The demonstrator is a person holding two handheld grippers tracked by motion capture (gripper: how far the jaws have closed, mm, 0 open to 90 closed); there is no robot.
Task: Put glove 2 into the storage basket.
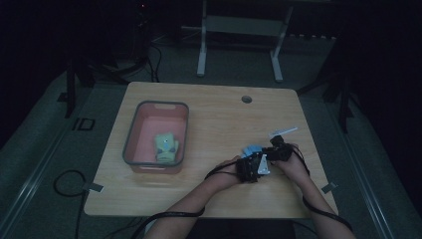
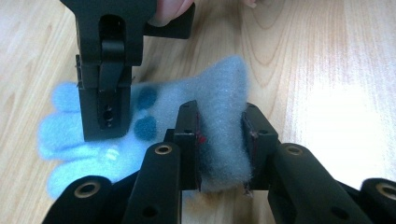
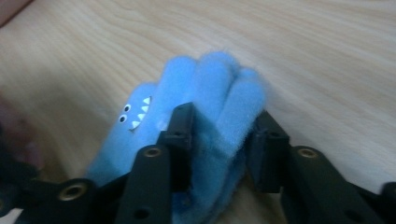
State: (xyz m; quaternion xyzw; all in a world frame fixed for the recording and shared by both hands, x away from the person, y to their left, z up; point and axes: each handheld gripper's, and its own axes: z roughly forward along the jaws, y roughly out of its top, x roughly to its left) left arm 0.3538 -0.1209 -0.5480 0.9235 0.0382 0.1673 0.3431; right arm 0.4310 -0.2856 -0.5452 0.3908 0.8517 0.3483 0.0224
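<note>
A fuzzy blue glove [image 1: 252, 148] with a small toothy face lies on the wooden table [image 1: 214, 119], right of centre near the front. In the left gripper view my left gripper [image 2: 220, 116] is shut on one end of the blue glove [image 2: 219, 84]. The right gripper [image 2: 107, 88] shows beyond it, down on the finger end. In the right gripper view my right gripper [image 3: 224, 121] is shut on the finger part of the blue glove [image 3: 205, 79]. From above, the left gripper [image 1: 254, 167] and right gripper [image 1: 278, 152] stand close together at the glove.
A pink bin with a grey rim [image 1: 130, 134] stands on the left half of the table and holds a green plush item [image 1: 165, 146]. A small white object [image 1: 282, 131] lies just beyond the grippers. A round cable hole [image 1: 246, 99] sits near the far edge.
</note>
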